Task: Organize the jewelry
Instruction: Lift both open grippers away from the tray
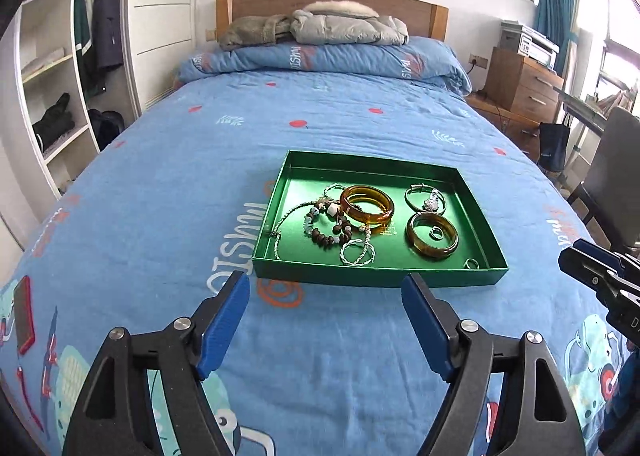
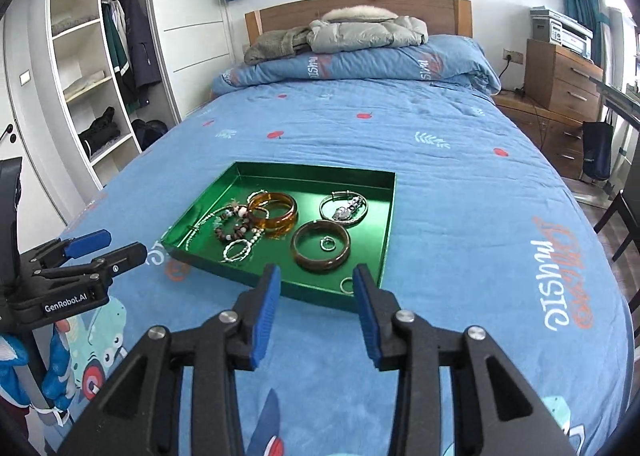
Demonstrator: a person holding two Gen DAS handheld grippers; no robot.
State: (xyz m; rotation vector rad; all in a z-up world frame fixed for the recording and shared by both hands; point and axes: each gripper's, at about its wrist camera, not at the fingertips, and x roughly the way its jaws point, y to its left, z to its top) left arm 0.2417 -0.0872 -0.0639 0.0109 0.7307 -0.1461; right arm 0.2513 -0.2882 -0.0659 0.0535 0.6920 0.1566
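The jewelry lies loose in the green tray (image 2: 386, 223) at mid-frame on the blue bedspread (image 2: 460, 175) — the amber bangle (image 2: 273, 211) looks rigid, light and slick, best pinched across its rim, while the bead bracelet (image 2: 234, 230) would sag. The bangle lies flat, opening upward, with no long axis — the tray's long side runs left to right. Both the left gripper (image 1: 326, 284) and right gripper (image 2: 316, 276) hover released and empty before the tray's near edge.

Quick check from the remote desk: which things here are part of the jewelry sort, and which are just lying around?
Job items:
green tray
amber bangle
brown bangle
beaded bracelets
silver bangles with watch
small ring

Just lying about:
red phone
grey jacket
folded duvet
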